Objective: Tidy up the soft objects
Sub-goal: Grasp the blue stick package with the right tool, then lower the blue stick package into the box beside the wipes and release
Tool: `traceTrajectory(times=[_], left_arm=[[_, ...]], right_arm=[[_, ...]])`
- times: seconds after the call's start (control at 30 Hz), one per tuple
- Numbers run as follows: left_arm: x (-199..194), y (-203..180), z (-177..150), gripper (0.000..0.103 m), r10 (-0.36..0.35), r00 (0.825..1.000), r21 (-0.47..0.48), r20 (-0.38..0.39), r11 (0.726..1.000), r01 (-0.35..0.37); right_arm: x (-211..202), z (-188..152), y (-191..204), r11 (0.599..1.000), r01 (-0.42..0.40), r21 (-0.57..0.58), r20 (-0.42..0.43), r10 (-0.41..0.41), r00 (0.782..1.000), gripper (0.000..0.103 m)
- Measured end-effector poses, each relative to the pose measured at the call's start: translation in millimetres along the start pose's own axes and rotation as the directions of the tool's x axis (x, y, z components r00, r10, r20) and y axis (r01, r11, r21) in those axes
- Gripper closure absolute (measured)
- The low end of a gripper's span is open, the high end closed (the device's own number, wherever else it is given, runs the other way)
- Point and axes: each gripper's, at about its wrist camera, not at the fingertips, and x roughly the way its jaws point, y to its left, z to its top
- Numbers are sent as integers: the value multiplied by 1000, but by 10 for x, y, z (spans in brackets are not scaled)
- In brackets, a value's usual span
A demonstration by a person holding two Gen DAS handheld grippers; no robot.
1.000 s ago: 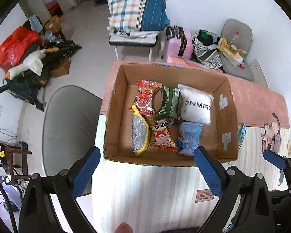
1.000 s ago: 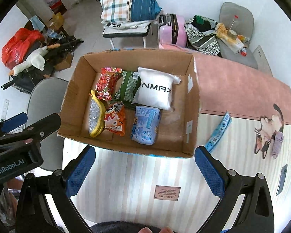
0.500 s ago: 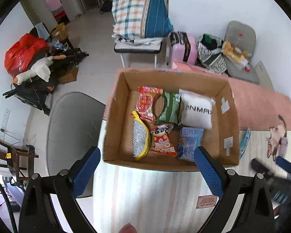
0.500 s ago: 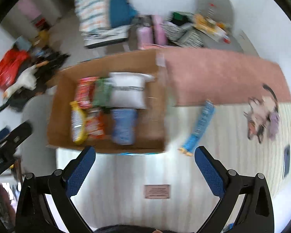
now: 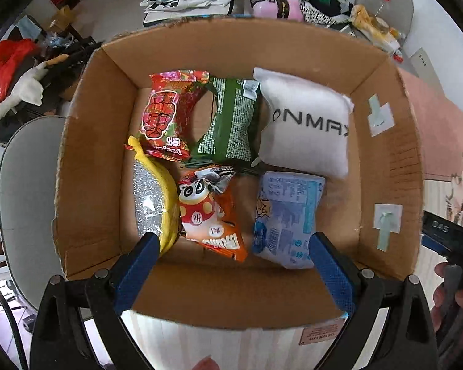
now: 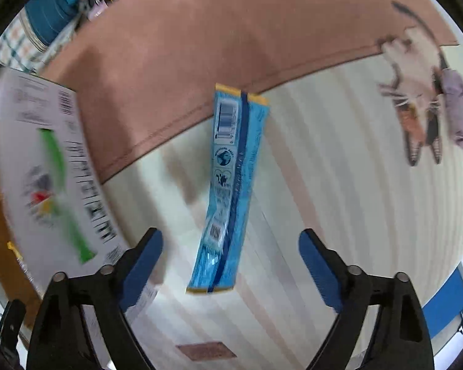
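Your right gripper [image 6: 230, 257] has swung away from the cardboard box [image 5: 86, 160] and dropped low over the long blue sachet [image 6: 231, 191], which a second ago was only a thin strip beside the box's right wall; your left gripper [image 5: 231, 257] has meanwhile come forward until its blue pads hang over the box's near edge. Both tools are spread wide, holding nothing. The sachet lies flat on the striped mat [image 6: 339, 185], its far end just reaching the pink band of the mat, its near end between your right fingertips but not yet touched by either one (the view is blurred by motion, so contact is hard to rule out to the hair, but a gap shows on both sides). Inside the box you already have the white pillow pack [image 5: 305, 126], the green bag [image 5: 231, 123], the red snack bag [image 5: 166, 114], the orange snack bag [image 5: 210, 212], the pale blue pouch [image 5: 284, 215] and the yellow-edged scrubber [image 5: 157, 197], packed together. Judging from this, the sachet is the last loose soft thing on the mat, and you are lined up to pinch it near its lower end; it looks thin and floppy, so expect it to droop.
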Motion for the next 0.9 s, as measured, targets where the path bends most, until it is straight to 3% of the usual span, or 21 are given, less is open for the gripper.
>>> traceTrajectory(times=[0.17, 0.23, 0.27, 0.3, 0.37, 0.5, 0.7, 0.8, 0.9], left_arm=[[-7, -16, 8, 4, 0, 1000, 5, -2, 1000, 0], [-38, -16, 5, 4, 3, 1000, 9, 3, 1000, -3], [-64, -10, 2, 4, 5, 1000, 10, 10, 1000, -5], [-76, 0, 16, 4, 7, 1000, 10, 16, 1000, -7], [-126, 0, 1, 4, 2, 1000, 10, 25, 1000, -2], [-316, 15, -94, 4, -17, 998, 8, 53, 1000, 17], [-622, 5, -184, 4, -31, 994, 31, 102, 999, 28], [-667, 33, -138, 4, -52, 994, 33, 98, 998, 49], [-617, 51, -45, 4, -49, 995, 36, 87, 998, 46]], right_arm=[[178, -11, 127, 998, 46, -37, -28, -47, 999, 35], [141, -52, 189, 996, 55, -67, -8, -56, 998, 49], [122, -72, 206, 995, 65, -75, -1, -65, 998, 70], [113, -90, 225, 994, 75, -81, -1, -76, 997, 80], [73, -130, 218, 993, 66, -94, -6, -67, 998, 85], [-290, -244, 210, 991, 35, -131, 50, -29, 998, 87], [-1275, -596, 469, 958, -27, -286, 189, 84, 978, 87], [-1635, -674, 868, 922, -38, -385, 199, 124, 972, 87], [-1686, -700, 1284, 887, -25, -461, 184, 123, 975, 87]])
